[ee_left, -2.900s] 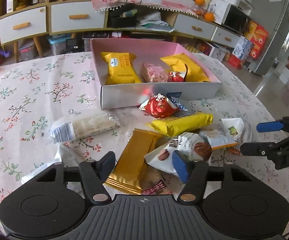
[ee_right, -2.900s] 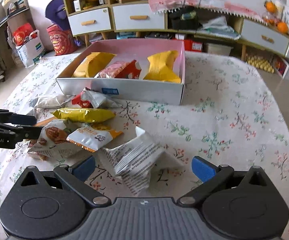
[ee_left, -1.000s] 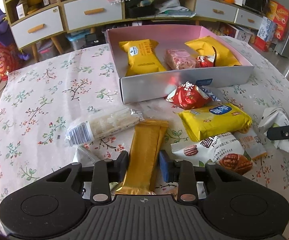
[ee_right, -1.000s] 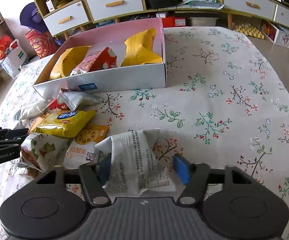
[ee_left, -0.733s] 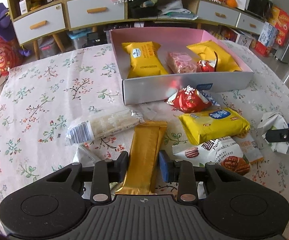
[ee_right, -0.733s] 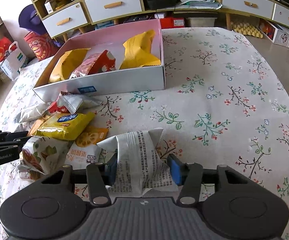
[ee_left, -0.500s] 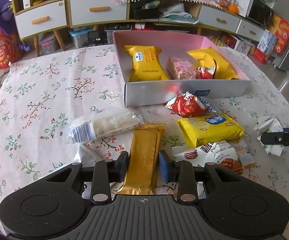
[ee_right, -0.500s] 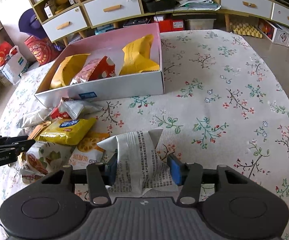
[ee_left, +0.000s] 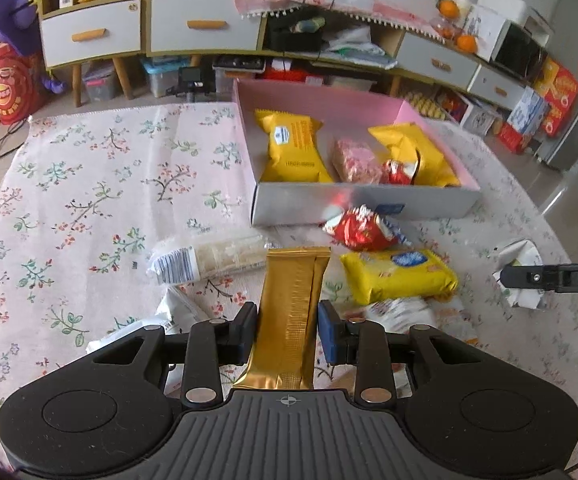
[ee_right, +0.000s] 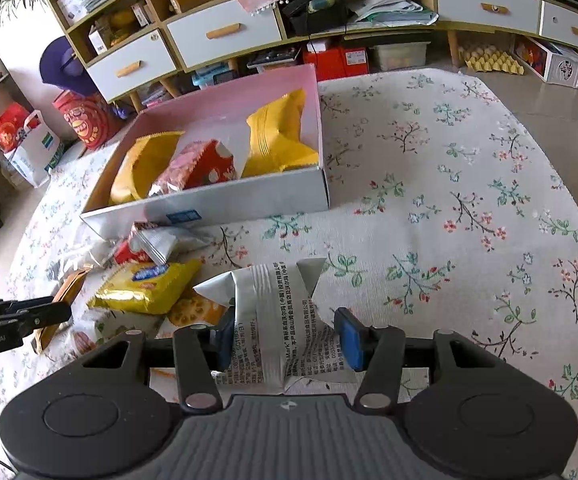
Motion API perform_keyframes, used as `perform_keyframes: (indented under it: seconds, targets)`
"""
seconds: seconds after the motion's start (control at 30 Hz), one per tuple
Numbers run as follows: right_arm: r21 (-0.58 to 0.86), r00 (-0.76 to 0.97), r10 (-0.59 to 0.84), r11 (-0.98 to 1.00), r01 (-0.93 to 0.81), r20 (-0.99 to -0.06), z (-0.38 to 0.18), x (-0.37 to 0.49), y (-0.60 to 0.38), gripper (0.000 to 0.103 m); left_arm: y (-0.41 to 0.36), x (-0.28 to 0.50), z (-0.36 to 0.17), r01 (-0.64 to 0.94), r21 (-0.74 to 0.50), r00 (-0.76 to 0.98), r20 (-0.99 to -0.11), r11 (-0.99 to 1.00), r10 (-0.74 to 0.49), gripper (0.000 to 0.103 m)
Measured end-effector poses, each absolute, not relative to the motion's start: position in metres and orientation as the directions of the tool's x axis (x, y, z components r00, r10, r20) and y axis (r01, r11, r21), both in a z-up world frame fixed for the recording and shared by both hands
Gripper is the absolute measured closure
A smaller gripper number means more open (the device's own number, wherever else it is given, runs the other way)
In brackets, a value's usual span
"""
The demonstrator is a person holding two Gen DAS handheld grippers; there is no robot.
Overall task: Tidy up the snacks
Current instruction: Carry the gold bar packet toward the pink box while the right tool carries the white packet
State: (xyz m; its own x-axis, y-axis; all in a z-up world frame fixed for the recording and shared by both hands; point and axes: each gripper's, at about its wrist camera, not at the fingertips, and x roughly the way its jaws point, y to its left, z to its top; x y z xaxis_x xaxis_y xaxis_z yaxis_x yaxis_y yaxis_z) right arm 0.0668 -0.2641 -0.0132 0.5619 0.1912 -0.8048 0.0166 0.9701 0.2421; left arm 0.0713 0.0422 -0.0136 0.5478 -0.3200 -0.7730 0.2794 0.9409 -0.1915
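A gold snack bar (ee_left: 293, 312) is clamped between the pads of the left gripper (ee_left: 287, 330). A white printed packet (ee_right: 277, 320) is pinched by the right gripper (ee_right: 287, 336). Beyond them, loose snacks are scattered on the floral tablecloth (ee_left: 89, 200): a yellow pack (ee_left: 399, 276) and a red wrapper (ee_left: 361, 228). Farther off, more snacks are held in the pink-lined box (ee_left: 361, 200).

The gold bar's (ee_left: 289, 312) near end is hidden behind the left gripper's (ee_left: 287, 334) body.
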Motion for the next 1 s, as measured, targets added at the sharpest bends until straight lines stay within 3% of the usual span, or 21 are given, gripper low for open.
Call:
perform_keyframes:
  seconds: [0.5,1.0]
  targets:
    - [0.372,0.633,0.258,0.927,0.051,-0.730,0.025,0.103,-0.266,0.069,0.020,0.092,0.014,0.261,-0.240,0.612,-0.708,0.935,-0.352,0.073]
    - [0.564,0.654,0.378,0.821,0.090,-0.655,0.014,0.182,-0.277,0.069,-0.030,0.186,0.008,0.237,-0.265,0.633,-0.688,0.935,-0.355,0.073]
